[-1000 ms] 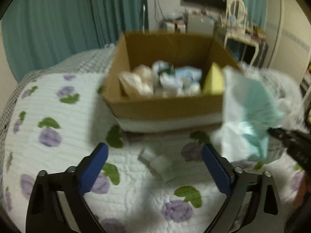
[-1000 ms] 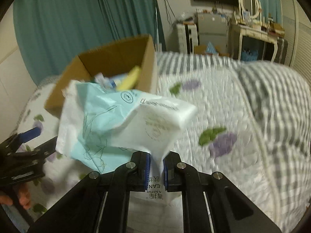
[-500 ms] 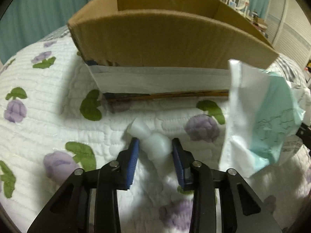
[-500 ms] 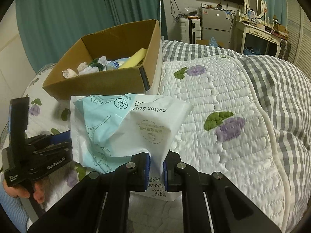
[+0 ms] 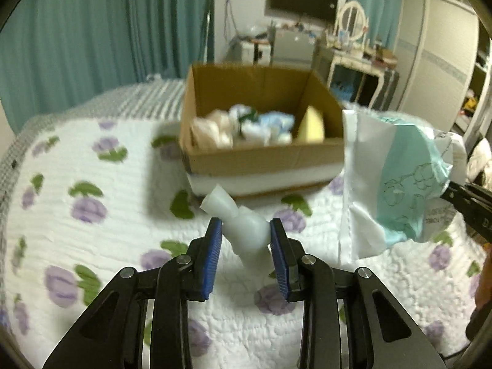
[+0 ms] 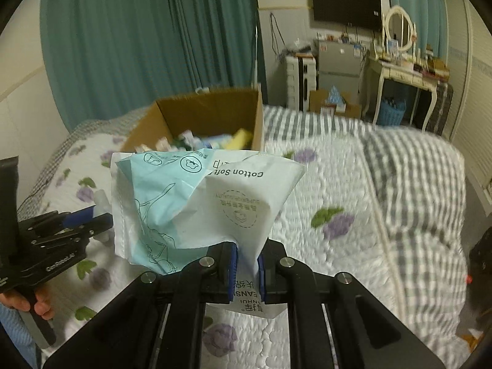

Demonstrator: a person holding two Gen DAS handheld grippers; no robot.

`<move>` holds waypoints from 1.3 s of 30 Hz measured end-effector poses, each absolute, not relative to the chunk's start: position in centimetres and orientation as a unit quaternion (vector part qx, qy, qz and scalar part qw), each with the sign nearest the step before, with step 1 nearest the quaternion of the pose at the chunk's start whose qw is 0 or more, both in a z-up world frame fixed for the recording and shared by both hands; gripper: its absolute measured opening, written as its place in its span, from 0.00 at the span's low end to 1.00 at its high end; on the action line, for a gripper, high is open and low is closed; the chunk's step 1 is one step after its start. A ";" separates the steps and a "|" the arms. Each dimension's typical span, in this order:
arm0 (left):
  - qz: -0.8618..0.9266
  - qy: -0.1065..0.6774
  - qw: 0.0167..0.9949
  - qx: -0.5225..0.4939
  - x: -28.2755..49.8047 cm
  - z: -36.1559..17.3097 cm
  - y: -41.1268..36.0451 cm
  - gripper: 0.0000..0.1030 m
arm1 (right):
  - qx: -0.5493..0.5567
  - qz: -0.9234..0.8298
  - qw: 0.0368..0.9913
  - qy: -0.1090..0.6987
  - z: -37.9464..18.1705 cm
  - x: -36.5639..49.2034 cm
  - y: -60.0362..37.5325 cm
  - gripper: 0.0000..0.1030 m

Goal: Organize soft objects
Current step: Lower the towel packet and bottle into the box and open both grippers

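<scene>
My left gripper [image 5: 245,236] is shut on a small pale translucent squishy piece [image 5: 243,226] and holds it above the flowered quilt [image 5: 92,184]. My right gripper [image 6: 246,264] is shut on a crumpled white and light-blue cotton tissue pack [image 6: 196,200], held in the air; the pack also shows in the left wrist view [image 5: 396,178]. An open cardboard box [image 5: 264,160] with several soft items and a yellow sponge [image 5: 312,124] stands on the bed beyond both grippers; it also shows in the right wrist view [image 6: 209,113].
Teal curtains [image 6: 147,40] hang behind the bed. A grey checked blanket [image 6: 415,184] covers the bed's right side. A dressing table [image 6: 409,73], drawers and a wall screen stand at the back of the room.
My left gripper closed on the pale squishy piece and lifted it off the quilt, so the box interior shows again. My right gripper keeps the tissue pack and has risen slightly.
</scene>
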State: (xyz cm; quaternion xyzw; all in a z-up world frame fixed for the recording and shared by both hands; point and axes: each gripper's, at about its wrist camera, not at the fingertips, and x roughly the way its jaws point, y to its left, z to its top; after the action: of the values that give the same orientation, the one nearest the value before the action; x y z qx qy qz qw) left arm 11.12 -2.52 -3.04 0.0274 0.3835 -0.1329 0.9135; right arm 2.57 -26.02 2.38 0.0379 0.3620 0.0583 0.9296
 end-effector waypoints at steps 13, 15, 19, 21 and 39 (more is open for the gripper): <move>-0.131 0.303 0.943 0.033 18.6 4.3 -2.4 0.30 | -0.006 0.057 0.950 0.307 9.7 13.4 -23.4 0.10; -0.127 0.299 0.945 0.040 20.5 3.9 -2.8 0.31 | -0.003 0.060 0.945 0.321 8.7 16.7 -23.1 0.10; -0.130 0.308 0.941 0.049 24.1 1.8 -4.1 0.31 | 0.003 0.093 0.926 0.367 5.2 21.9 -22.1 0.10; -0.131 0.312 0.939 0.057 25.6 0.4 -4.7 0.33 | -0.006 0.094 0.917 0.387 3.1 24.0 -21.5 0.10; -0.101 0.273 0.954 0.066 22.3 3.6 -5.1 0.80 | 0.006 0.060 0.953 0.296 9.5 19.3 -23.1 0.80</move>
State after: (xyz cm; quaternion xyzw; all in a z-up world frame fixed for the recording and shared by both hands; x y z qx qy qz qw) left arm 22.30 -5.08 3.59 0.0658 0.2734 -0.1007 0.9544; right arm 19.26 -23.07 9.49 0.0061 0.2962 0.0600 0.9532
